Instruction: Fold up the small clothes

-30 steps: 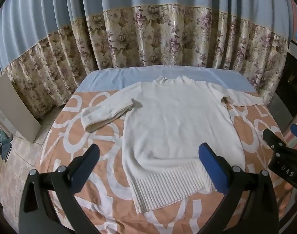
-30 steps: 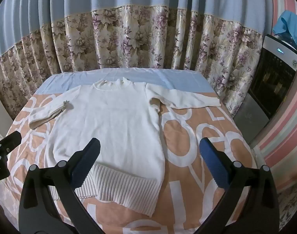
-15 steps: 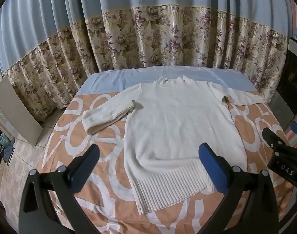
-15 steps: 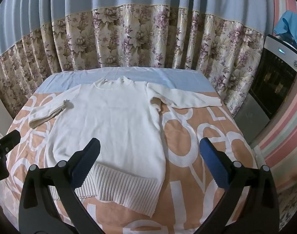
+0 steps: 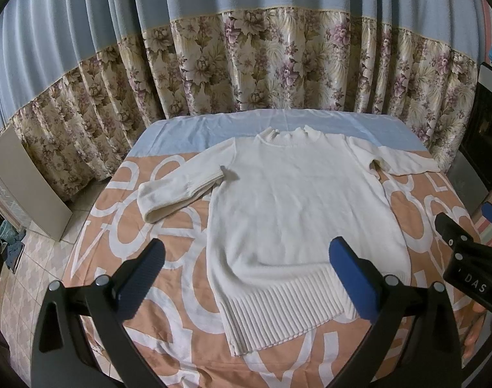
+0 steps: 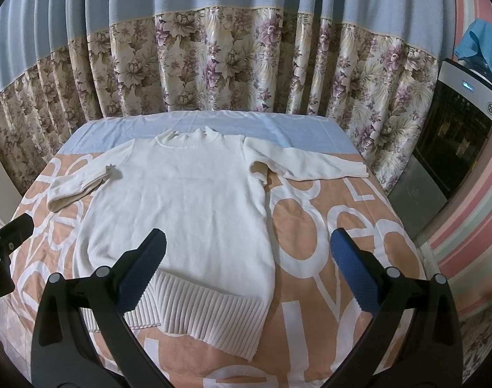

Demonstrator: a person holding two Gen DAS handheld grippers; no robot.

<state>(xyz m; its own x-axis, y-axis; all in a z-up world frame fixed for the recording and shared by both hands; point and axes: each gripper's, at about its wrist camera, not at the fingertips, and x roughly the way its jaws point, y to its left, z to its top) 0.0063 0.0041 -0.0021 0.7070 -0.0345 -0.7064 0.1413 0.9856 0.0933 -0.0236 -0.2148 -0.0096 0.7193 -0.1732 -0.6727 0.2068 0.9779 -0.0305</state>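
On the bedspread [image 6: 326,226], sweater [image 6: 187,207] lies lengthwise, collar seemingly toward curtain [image 6: 213,64].

I see a white knit sweater [image 5: 297,213] lying flat, face up, unfolded, collar toward the floral curtain [image 5: 278,68]. One sleeve is doubled back; the other extends straight outward.

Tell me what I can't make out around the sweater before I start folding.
- Sweater hem, near-left corner: right wrist view, covered by the right gripper.
- Hem, near-right corner: left wrist view, behind the left gripper's blue finger.
- Left sleeve: doubled over itself, so its underside is hidden in both views.
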